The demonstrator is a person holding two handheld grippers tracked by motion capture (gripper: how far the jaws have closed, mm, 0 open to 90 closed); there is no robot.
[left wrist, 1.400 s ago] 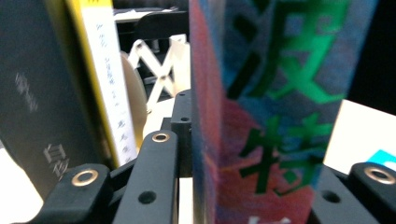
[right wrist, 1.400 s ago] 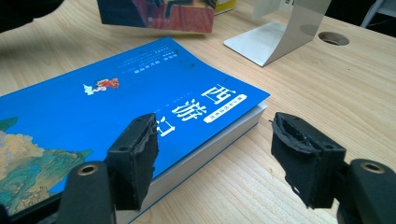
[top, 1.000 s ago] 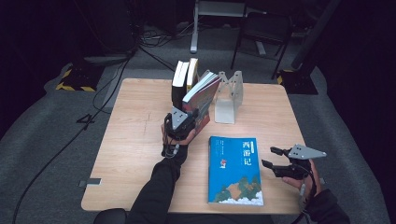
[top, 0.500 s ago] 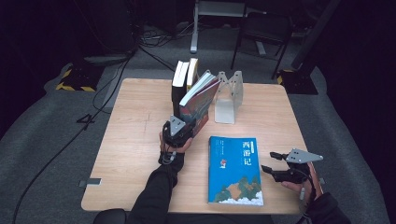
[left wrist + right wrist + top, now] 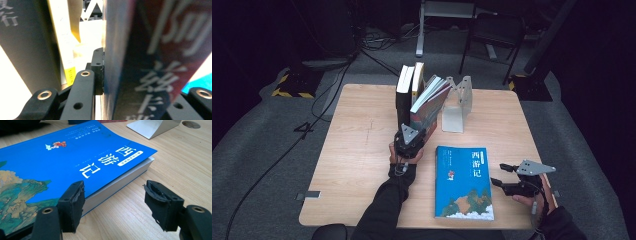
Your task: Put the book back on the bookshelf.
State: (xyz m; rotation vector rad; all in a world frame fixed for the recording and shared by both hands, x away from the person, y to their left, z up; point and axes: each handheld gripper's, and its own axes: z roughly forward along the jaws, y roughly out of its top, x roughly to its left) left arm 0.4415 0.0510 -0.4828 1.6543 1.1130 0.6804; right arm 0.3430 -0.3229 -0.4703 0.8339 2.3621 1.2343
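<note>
1. The left gripper (image 5: 412,140) is near the centre of the table (image 5: 352,165), at about 11 o'clock from the blue book (image 5: 464,182); it is clenched on the lower edge of the leaning book (image 5: 429,100).
2. In the left gripper view one black jaw presses flat against the dark cover of the leaning book (image 5: 150,62); the other jaw is at the far side of the same book; its jaws have just been closing a little, with this book between them.
3. The leaning book tilts toward 1 o'clock, its top toward the grey bookend (image 5: 457,105); at its 9 o'clock side two upright books (image 5: 408,92) stand, a black one and a yellow one.
4. The right gripper (image 5: 507,180) is at 3 o'clock of the blue book, just beside its right edge; its jaws are released and nothing is between them.
5. In the right gripper view one pad (image 5: 72,202) is at the edge of the blue book (image 5: 62,162) and the other pad (image 5: 160,202) is over the bare wood (image 5: 190,167); I cannot tell if the first pad touches the cover.
6. The blue book lies flat, cover up, at the 5 o'clock part of the table, near the person's edge.
</note>
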